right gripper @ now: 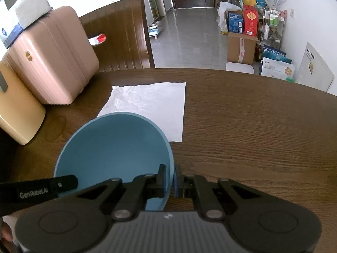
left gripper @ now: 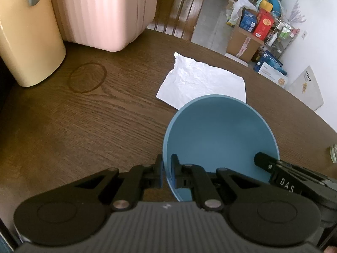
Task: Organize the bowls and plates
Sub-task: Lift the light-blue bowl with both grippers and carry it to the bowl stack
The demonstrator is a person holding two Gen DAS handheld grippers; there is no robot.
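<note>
Left wrist view: left gripper [left gripper: 166, 169] clamping the near-left wall of the blue bowl [left gripper: 221, 135], one pad outside, one inside the rim, around 7 o'clock of the bowl. Bowl sitting at about 4 o'clock on the wooden table [left gripper: 94, 126], its far edge overlapping the white paper sheet [left gripper: 202, 80] toward 12 o'clock. Right gripper [left gripper: 273, 164] reaching in from 4 o'clock, its tip over the bowl's rim. Cream container [left gripper: 27, 42] and pink ribbed case [left gripper: 103, 12] standing well apart at 10 and 11 o'clock.

Right wrist view: right gripper [right gripper: 170, 181] pinching the bowl's [right gripper: 113, 145] wall at about 4 o'clock of its rim, closed on it. Left gripper [right gripper: 63, 184] entering from 8 o'clock. Paper sheet [right gripper: 151, 105] lying beyond the bowl at 12 o'clock.

Likely trouble: gripping only a thin, smooth, curved wall on two sides, so risking the bowl slipping or pivoting between the pads if lifted unevenly; pulling apart while raising, and so warping or releasing the rim; dragging the paper along if sliding rather than lifting.
</note>
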